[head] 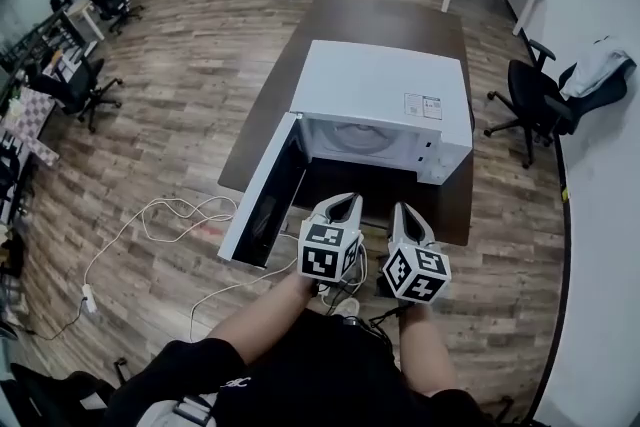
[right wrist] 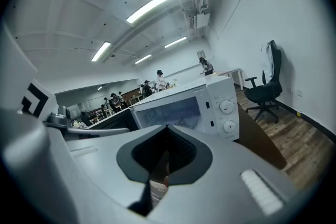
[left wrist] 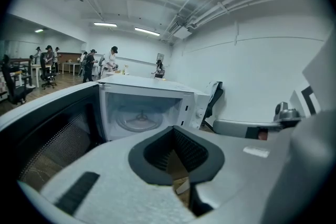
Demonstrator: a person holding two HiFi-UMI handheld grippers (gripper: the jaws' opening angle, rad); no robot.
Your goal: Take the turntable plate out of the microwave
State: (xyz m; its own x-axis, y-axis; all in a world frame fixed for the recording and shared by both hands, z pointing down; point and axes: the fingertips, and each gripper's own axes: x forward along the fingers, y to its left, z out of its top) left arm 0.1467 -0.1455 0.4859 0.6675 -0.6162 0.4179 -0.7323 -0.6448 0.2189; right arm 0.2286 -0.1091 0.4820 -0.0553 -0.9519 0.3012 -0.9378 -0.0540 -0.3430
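Pointing at microwave: left gripper [head: 345,199] and right gripper [head: 405,208], side by side, just short of the open front, touching nothing.
Left gripper: clenched tip to tip, empty, as read in its own view.
Right gripper: clenched likewise, nothing between the pads.
Marker cubes: two, left cube [head: 328,251] and right cube [head: 418,273], one on each gripper.
Turntable plate [head: 352,137]: one, clear glass, lying flat on the cavity floor inside the microwave, apart from both grippers.
Microwave [head: 385,80]: one, white, on a dark brown table [head: 370,15].
Door [head: 258,200]: one, swung open toward the left of the head view.
Head view only: both grippers together, the door from above, white cable [head: 170,215] looped on the wood floor.
Left gripper view only: plate seen straight into the cavity with its centre hub, plus the mesh on the door's inner face.
Right gripper view only: control panel with upper knob [right wrist: 226,106] and lower knob [right wrist: 229,126], two in all; plate not made out from this side.
Office chair [head: 540,100]: black, right of the table, pale garment over its back; more chairs at far left, count uncertain.
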